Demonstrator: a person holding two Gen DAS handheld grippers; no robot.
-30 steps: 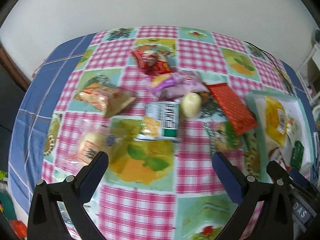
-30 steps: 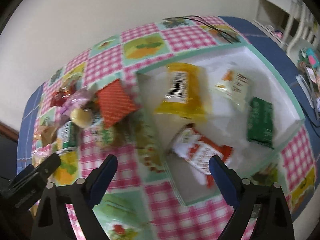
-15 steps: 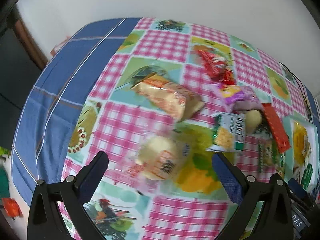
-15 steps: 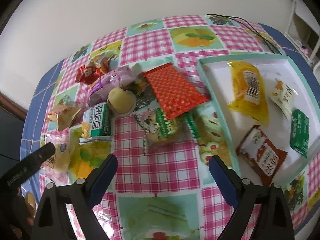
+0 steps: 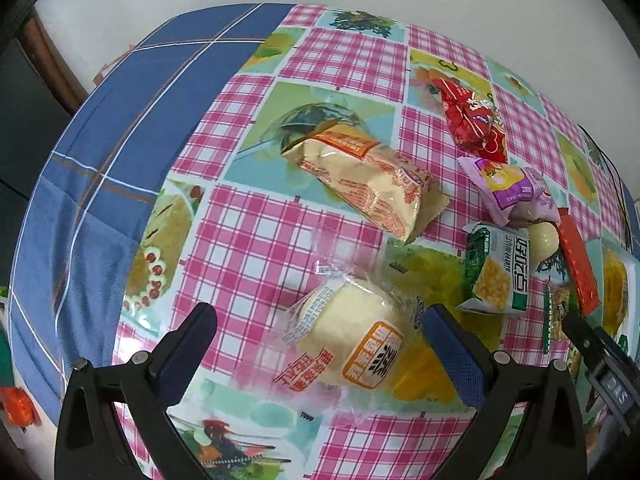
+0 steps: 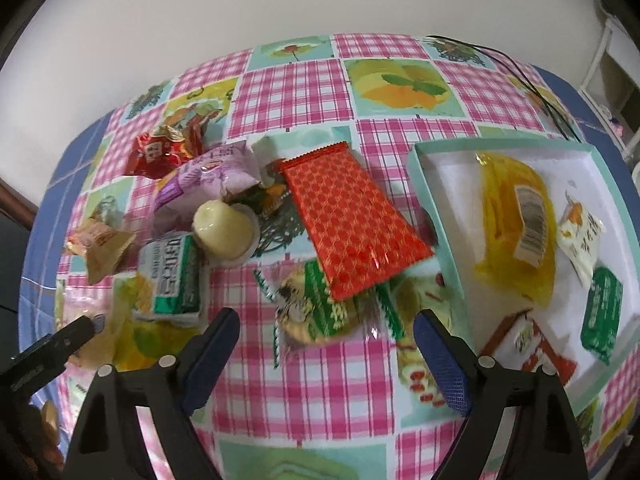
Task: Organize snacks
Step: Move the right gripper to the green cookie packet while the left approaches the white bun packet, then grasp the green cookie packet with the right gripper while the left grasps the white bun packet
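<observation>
The left claw (image 5: 316, 340), spread wide, straddled a wrapped bun (image 5: 352, 340) on the table (image 5: 256, 240), apparently poised to grasp it; the right claw (image 6: 326, 338), also spread, hovered over a green packet (image 6: 320, 308) beside the tray (image 6: 436, 208).

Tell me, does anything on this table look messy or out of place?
Yes. Most snacks lie loose on the tablecloth rather than in the tray. The red packet overlaps the green packet, and a purple bag leans on a round jelly cup. Nothing looks spilled or torn.
</observation>
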